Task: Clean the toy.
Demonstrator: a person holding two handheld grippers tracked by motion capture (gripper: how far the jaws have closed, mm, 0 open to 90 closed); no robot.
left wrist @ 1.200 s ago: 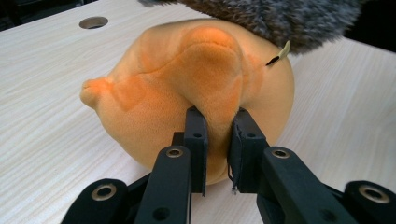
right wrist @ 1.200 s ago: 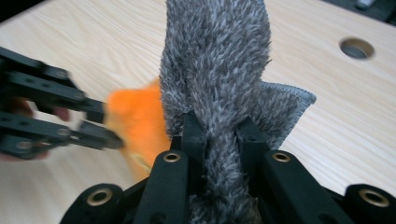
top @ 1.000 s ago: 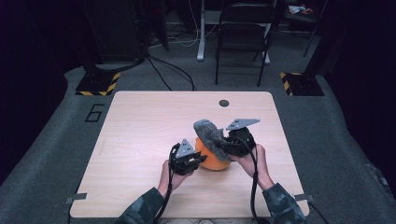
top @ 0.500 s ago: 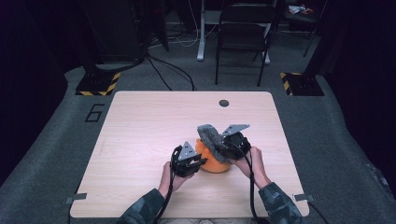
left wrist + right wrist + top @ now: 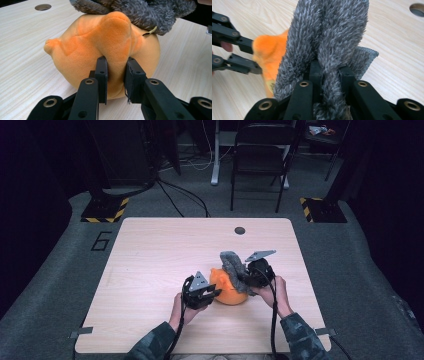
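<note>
Two grippers clamp a plush toy and a grey cloth.

The left gripper (image 5: pixel 115 72) pinches a fold of the orange plush toy (image 5: pixel 105 50), resting near the table's (image 5: pixel 150 250) front edge; the right gripper (image 5: pixel 329 75) is closed on the grey fuzzy cloth (image 5: pixel 329 30), seemingly draped over the toy.

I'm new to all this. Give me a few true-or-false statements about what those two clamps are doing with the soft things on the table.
1. The left gripper pinches a fold of the orange plush toy. True.
2. The right gripper is open and holds nothing. False: it is shut on the grey fuzzy cloth.
3. The grey fuzzy cloth lies against the top of the orange plush toy. True.
4. The toy sits on the floor. False: it rests on the wooden table.
</note>
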